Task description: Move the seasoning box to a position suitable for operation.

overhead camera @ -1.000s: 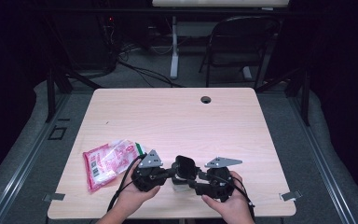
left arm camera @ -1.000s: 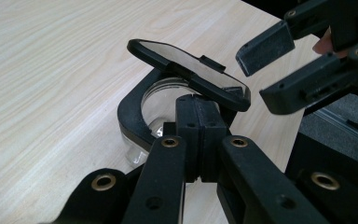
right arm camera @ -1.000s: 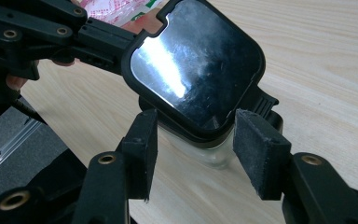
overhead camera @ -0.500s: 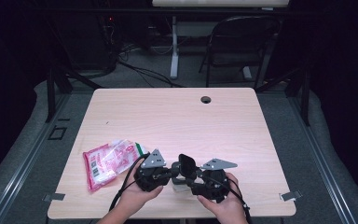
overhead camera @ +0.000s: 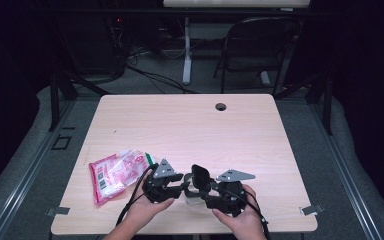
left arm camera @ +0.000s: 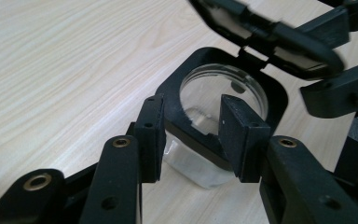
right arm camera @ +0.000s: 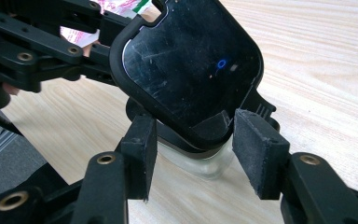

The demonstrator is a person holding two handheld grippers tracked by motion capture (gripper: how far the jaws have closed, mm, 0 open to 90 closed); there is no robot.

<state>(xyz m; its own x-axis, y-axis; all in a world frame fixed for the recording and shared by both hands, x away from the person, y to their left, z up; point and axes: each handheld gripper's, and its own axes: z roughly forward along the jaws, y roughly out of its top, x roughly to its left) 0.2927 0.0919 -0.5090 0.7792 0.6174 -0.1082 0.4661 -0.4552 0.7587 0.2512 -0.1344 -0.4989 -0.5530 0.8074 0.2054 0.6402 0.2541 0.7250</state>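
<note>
A small clear container with a black square collar stands near the table's front edge, its hinged black lid tipped up and open. My left gripper is open; its jaws have just been opening and now straddle the collar's near edge without pressing it. My right gripper holds the container from the other side, pads on its collar and body. In the high view the left gripper and right gripper meet at the container, under the raised lid.
A pink and white snack packet lies left of the left hand, and its corner shows behind the left gripper. A cable hole sits near the far edge of the wooden table. A folding chair stands behind.
The left gripper's jaws have spread apart beside the container. The lid stands a little higher. Both hands stay roughly where they were.
</note>
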